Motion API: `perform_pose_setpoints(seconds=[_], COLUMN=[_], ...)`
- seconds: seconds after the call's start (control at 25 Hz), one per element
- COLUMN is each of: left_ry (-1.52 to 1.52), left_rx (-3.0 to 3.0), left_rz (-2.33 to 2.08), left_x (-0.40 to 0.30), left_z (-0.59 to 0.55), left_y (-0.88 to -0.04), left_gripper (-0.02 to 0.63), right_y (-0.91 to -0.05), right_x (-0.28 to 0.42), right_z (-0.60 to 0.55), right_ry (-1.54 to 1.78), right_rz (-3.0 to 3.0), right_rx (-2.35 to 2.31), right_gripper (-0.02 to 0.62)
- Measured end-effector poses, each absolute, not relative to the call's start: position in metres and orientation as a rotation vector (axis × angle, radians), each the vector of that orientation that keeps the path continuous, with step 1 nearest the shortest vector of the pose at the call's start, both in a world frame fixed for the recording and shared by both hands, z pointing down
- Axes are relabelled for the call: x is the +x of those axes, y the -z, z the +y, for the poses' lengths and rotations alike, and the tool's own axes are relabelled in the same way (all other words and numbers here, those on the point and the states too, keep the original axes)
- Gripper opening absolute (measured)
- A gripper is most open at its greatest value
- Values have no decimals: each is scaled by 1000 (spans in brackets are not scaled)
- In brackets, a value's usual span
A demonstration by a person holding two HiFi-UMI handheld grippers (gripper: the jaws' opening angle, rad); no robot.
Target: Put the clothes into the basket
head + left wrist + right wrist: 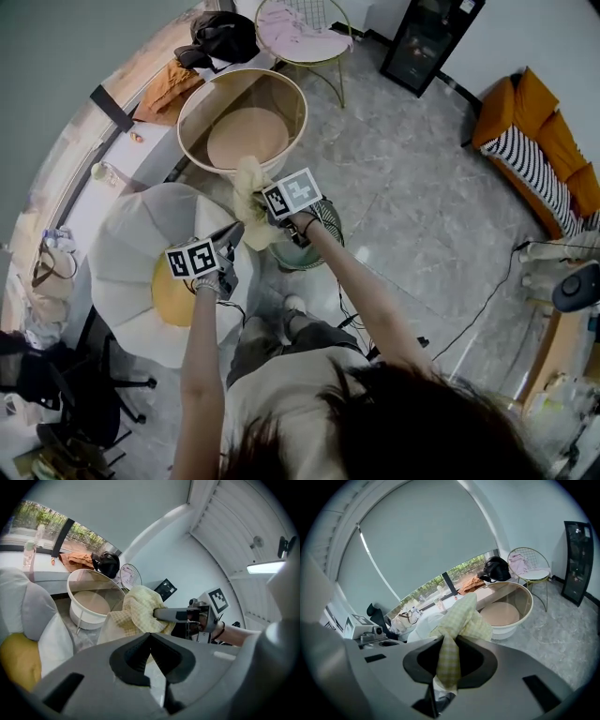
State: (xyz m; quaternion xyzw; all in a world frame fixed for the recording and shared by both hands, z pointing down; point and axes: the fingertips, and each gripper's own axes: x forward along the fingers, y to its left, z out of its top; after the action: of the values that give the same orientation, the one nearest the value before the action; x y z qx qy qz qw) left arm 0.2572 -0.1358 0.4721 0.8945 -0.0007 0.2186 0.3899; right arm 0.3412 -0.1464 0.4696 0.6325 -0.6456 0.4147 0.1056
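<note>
The pale yellow checked cloth (248,192) hangs bunched in the air, clamped in the jaws of your right gripper (263,217). In the right gripper view a twisted fold of it runs down between the two pads. In the head view it sits at the 6 o'clock edge of the round white basket with the tan bottom (240,73). Its top overlaps the near rim, but whether it touches the rim cannot be told.

Your left gripper (234,232) is at about 8 o'clock of the cloth, close beside it. Its jaws are closed tip to tip with nothing between them, and they point toward the cloth and the right gripper.

Under your left arm, at 7 o'clock of the basket, stands a white petal-shaped seat with a yellow cushion (131,246). At 10 o'clock of the basket an orange garment (167,86) lies on the window ledge, with a black bag (225,36) at 12 o'clock. A round wire chair carrying pink fabric (292,36) stands at 1 o'clock.
</note>
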Motion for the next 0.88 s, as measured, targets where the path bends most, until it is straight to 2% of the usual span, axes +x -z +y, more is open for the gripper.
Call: perform_pose_setpoints(seconds=[0.88], left_ry=[-794], left_rx=[2224], left_rz=[401], left_x=[336], left_z=[-76], left_y=[-488], left_gripper=[11], right_y=[-490], right_x=[413], right_z=[-68], right_ry=[-1380], right_rz=[-1629], right_rx=[2244], right_gripper=[63])
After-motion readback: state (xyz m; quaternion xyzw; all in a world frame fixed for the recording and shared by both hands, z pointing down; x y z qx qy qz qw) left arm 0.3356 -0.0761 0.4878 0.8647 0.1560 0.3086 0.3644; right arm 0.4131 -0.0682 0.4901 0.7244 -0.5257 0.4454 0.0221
